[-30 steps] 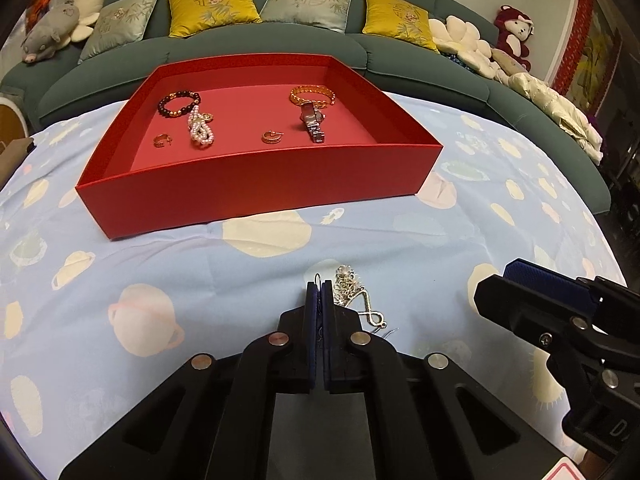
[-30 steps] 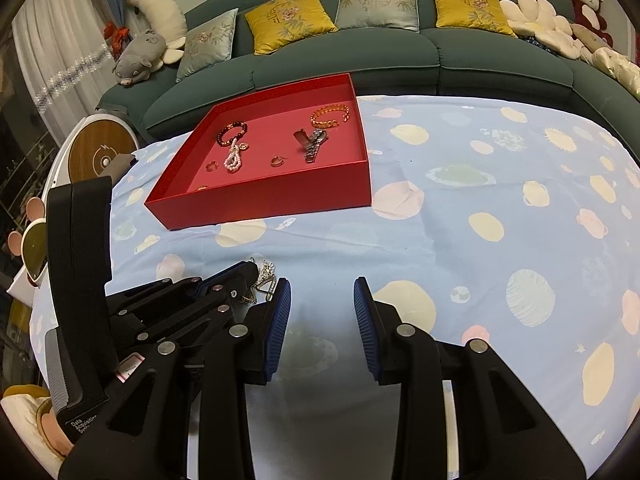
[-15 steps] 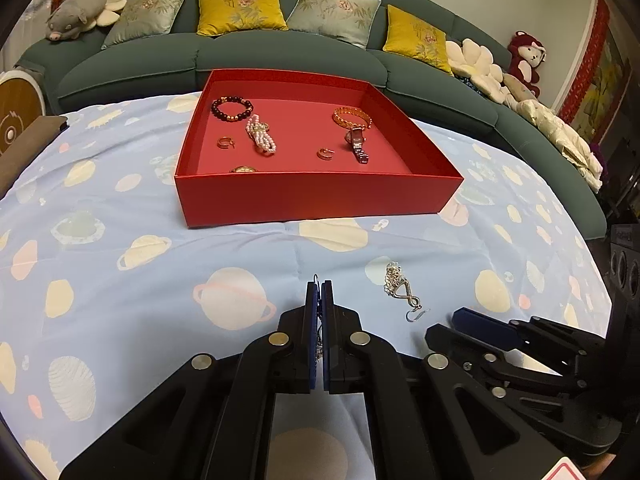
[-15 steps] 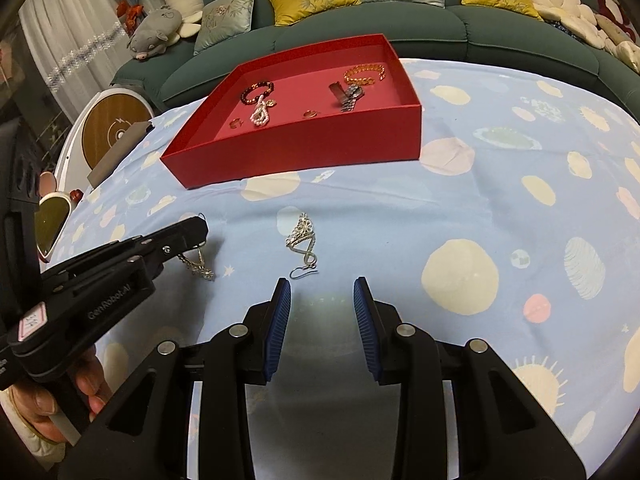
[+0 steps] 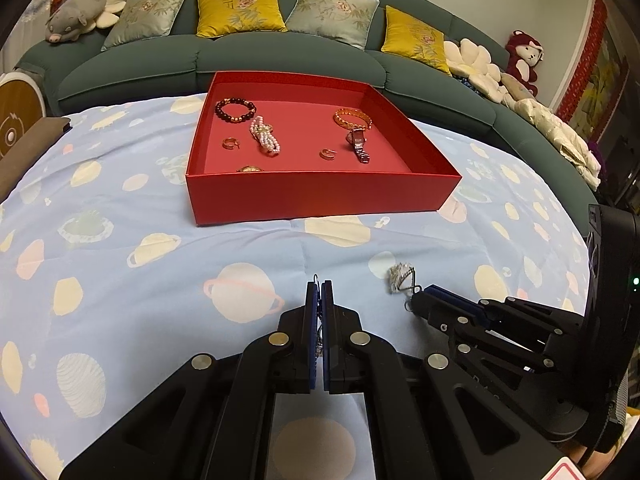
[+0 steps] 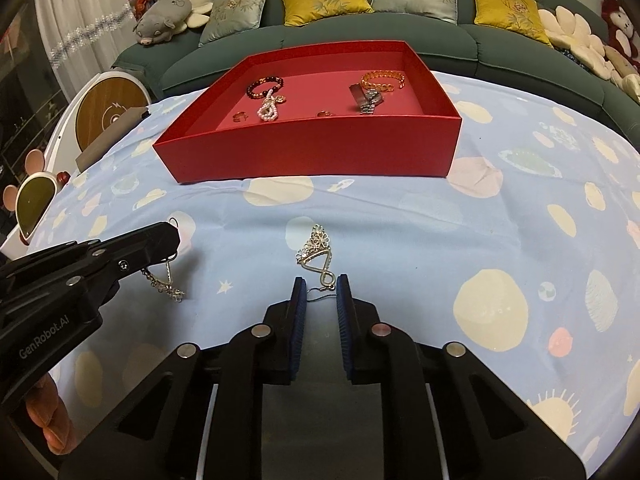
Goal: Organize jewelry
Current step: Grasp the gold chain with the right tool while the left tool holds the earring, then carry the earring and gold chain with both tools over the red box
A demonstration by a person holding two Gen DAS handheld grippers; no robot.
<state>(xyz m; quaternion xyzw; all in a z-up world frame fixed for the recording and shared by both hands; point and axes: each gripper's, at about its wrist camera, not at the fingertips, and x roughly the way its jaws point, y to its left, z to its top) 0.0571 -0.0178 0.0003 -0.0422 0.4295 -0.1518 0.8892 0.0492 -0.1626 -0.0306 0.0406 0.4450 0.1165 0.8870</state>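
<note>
My left gripper is shut on a silver drop earring, which hangs below its tip in the right wrist view. A second silver earring lies on the blue cloth; it also shows in the left wrist view. My right gripper is open, its fingers on either side of that earring's hook. A red tray stands further back and holds a dark bead bracelet, a pearl bracelet, a gold bangle, a watch and small gold rings.
The table is covered by a blue planet-print cloth. A green sofa with cushions curves behind the tray. A round wooden object stands at the table's left edge.
My right gripper has moved forward and down until its fingers straddle the lying earring's hook. My left gripper, still shut on its earring, has drawn back and left from the tray.
</note>
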